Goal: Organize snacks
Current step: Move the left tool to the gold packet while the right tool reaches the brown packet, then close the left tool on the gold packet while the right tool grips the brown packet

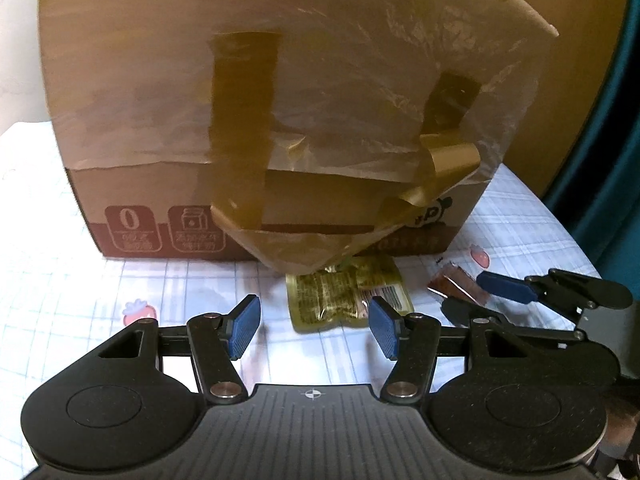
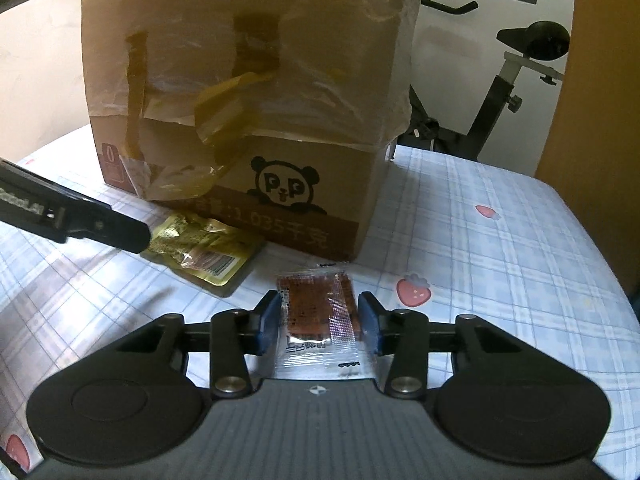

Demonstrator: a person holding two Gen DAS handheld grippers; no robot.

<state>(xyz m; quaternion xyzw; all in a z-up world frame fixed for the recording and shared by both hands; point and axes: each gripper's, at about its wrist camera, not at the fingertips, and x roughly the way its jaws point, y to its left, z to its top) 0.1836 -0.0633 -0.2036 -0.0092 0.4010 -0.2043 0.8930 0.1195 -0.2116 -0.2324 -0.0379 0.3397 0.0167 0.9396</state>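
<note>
A: Hand-held gripper, right (image 2: 318,322): jaws stand either side of the clear sachet (image 2: 318,316) with red-brown filling. The blue pads (image 2: 269,320) lie at its two long edges, but whether they press yet cannot be told. Left hand-held gripper (image 1: 314,326): jaws apart, nothing between them.

B: And where do the snacks lie?

A: Taking the cardboard box (image 2: 248,120) as landmark: both packets rest on the checked cloth of the bench (image 2: 500,260) just in front of it. The sachet lies near its front right corner. The yellow-green pouch (image 1: 348,294) lies partly under the torn tape and plastic that hang from the box's front.

B: Which step is this?

A: By my reading, the pick-up stage. The right hand-held gripper is set to take the sachet; the left is lined up on the pouch but short of it. Next the right jaws should close on the thin, flat sachet and lift; the left must advance until its pads flank the pouch.

B: Orientation?

A: The sachet's long axis runs toward the box, printed clear end nearest the right hand-held gripper. The pouch sits skewed, its barcode corner turned away from the box.
</note>
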